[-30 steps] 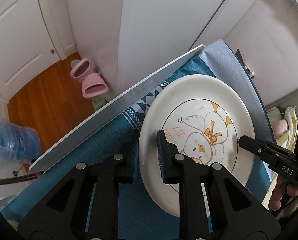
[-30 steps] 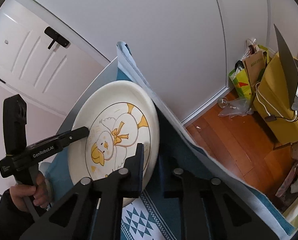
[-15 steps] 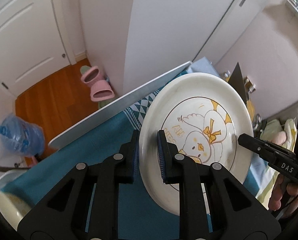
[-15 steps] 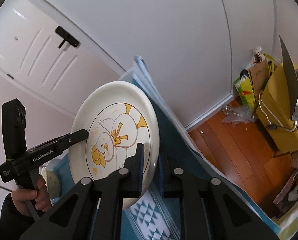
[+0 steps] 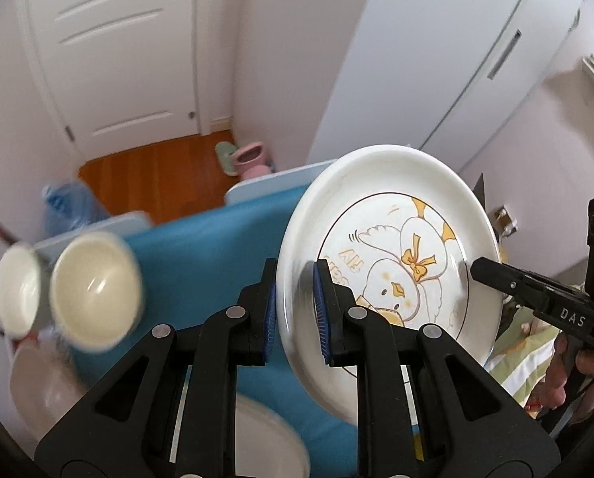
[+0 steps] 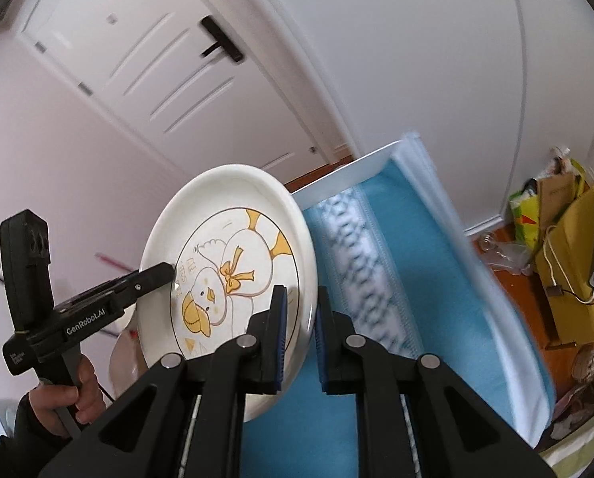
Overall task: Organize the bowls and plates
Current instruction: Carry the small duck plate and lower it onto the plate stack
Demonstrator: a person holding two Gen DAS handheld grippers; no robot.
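Note:
A white plate with a yellow duck drawing [image 5: 392, 255] is held up in the air, tilted, above the blue tablecloth [image 5: 201, 239]. My left gripper [image 5: 295, 306] is shut on its left rim. My right gripper [image 6: 298, 330] is shut on its opposite rim; the plate also shows in the right wrist view [image 6: 225, 263]. Two cream bowls [image 5: 93, 286] stand blurred at the left on the table. Another white plate [image 5: 265, 438] lies under my left gripper.
The table's white edge [image 5: 265, 185] runs along the back, with wooden floor, pink slippers [image 5: 251, 157] and a water jug [image 5: 69, 207] beyond. A white door [image 6: 145, 59] stands behind. Bags and a yellow box [image 6: 567, 247] sit on the floor at the right.
Both grippers have lifted the duck plate higher off the cloth and swung left. The cream bowls and another plate have come into the left wrist view.

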